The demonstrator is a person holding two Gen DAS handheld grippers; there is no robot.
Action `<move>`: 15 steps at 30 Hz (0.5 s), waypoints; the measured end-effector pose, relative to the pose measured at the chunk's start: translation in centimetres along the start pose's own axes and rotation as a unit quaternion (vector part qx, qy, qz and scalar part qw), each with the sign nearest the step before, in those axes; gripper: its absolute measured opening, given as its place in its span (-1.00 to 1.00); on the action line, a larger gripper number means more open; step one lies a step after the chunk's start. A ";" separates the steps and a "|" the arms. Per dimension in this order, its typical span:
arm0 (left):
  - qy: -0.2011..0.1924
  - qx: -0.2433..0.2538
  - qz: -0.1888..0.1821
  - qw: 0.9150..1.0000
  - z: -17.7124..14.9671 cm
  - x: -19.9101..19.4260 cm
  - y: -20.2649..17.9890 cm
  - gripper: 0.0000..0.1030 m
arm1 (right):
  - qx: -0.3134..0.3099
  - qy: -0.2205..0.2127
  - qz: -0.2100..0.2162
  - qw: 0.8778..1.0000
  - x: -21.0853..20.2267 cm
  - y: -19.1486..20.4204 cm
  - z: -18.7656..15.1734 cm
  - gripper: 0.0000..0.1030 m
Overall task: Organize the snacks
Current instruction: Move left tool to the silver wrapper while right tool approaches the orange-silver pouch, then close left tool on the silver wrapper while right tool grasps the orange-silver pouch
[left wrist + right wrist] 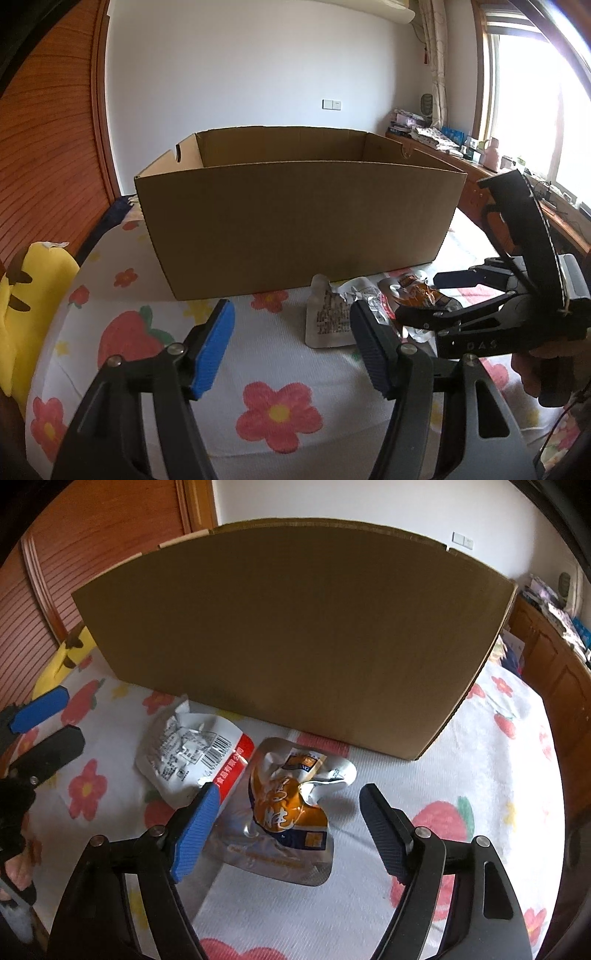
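Right gripper [286, 812] fingers apart, empty, straddling the orange snack pouch [286, 808], which lies flat on the flowered bedsheet [498, 775] between the pads, not pinched. White snack pouch [192, 753] touches the orange one, just past the blue pad [195, 834]. Left gripper [291, 332] fingers apart, nothing between them, beside the pouches. Open cardboard box [295, 221] stands just behind both pouches.

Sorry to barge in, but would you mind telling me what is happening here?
A person is tidying snacks on a flowered bedspread with a gripper in each hand. An open cardboard box stands at the back; two snack pouches lie in front of it. The right gripper, open, straddles the orange pouch without pressing it. The left gripper, also open, holds nothing; the white pouch lies untouched.
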State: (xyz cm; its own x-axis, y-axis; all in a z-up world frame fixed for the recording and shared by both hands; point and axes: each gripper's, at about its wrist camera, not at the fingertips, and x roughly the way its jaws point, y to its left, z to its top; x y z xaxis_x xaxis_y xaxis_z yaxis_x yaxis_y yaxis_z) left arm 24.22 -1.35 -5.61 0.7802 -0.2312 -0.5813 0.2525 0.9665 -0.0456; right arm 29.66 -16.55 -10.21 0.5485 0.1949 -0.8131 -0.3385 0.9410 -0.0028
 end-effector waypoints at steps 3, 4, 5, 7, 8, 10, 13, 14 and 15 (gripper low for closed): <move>0.006 0.002 -0.003 1.000 0.0 0.3 -0.3 0.26 | -0.007 0.002 -0.003 1.000 0.1 0.1 -0.2 0.46; 0.009 0.004 -0.005 1.000 0.0 0.4 -0.4 0.26 | -0.011 0.002 -0.007 1.000 0.1 0.1 -0.2 0.39; 0.010 0.004 -0.006 1.000 0.1 0.4 -0.6 0.26 | -0.012 0.001 -0.009 1.000 -0.1 0.0 -0.3 0.34; 0.014 0.003 -0.011 1.000 0.2 0.6 -0.8 0.26 | -0.017 0.000 -0.004 1.000 -0.4 0.0 -0.4 -0.01; 0.018 0.003 -0.014 1.000 0.3 0.8 -1.0 0.26 | -0.018 0.001 -0.003 1.000 -0.5 -0.1 -0.5 -0.08; 0.024 0.000 -0.023 0.999 0.5 1.0 -1.2 0.26 | -0.020 0.001 -0.002 1.000 -0.9 -0.3 -0.7 -0.21; 0.036 0.002 -0.034 0.999 0.8 1.6 -1.6 0.26 | -0.018 0.001 0.007 1.000 -1.5 -1.1 -1.2 -0.25; 0.041 0.003 -0.036 0.999 0.9 1.9 -1.9 0.26 | -0.018 0.000 0.009 1.000 -1.6 -1.3 -1.5 -0.25; 0.047 0.005 -0.039 0.998 1.1 2.2 -2.1 0.27 | -0.018 -0.002 0.013 1.000 -1.6 -1.6 -1.6 -0.25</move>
State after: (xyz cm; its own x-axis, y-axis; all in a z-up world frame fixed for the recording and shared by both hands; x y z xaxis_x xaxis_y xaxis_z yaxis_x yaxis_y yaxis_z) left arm 26.04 -4.03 -5.95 0.7014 -0.2930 -0.6498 0.3159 0.9450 -0.0850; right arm 28.04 -18.81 -9.81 0.5428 0.2198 -0.8106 -0.3790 0.9254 -0.0028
